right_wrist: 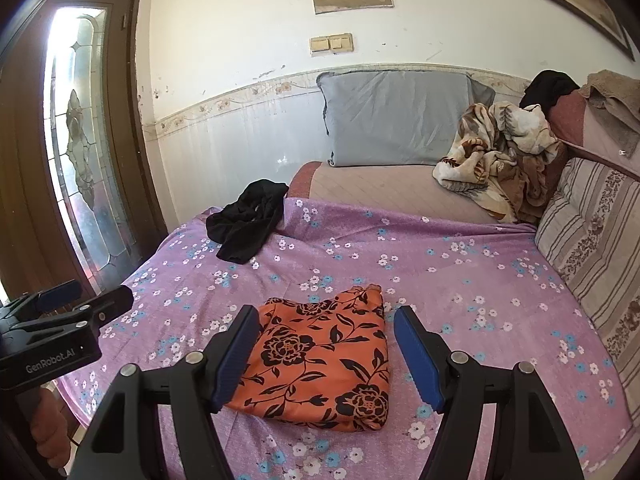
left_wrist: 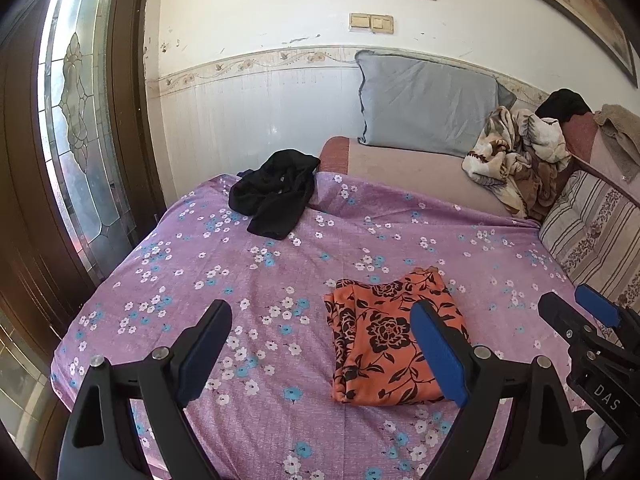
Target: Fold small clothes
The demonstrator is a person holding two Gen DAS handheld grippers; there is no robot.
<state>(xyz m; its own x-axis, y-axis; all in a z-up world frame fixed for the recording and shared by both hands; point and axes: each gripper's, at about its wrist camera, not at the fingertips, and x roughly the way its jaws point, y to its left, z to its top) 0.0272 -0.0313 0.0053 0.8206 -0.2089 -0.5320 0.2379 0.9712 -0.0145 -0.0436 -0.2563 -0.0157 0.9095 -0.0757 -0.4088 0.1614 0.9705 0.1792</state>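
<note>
Black cloth (left_wrist: 276, 194), still crumpled, lies at the upper left of the purple sheet (left_wrist: 240, 264); I judge it the next piece, needing a reach and spreading. My left gripper (left_wrist: 320, 344) hangs open, empty. Lower centre, the orange floral garment (right_wrist: 320, 360) sits folded, long axis running away from me. My right gripper (right_wrist: 326, 344) is open too.

A lived-in room of a home, a bedroom or sitting room: a low bed under a purple flowered sheet (left_wrist: 280, 280), a grey pillow (left_wrist: 424, 104) against a scuffed white wall (left_wrist: 256, 8), a crumpled blanket (left_wrist: 516, 156), striped cushions (right_wrist: 592, 248), light switches (left_wrist: 371, 23), a stained-glass door (left_wrist: 72, 120).
</note>
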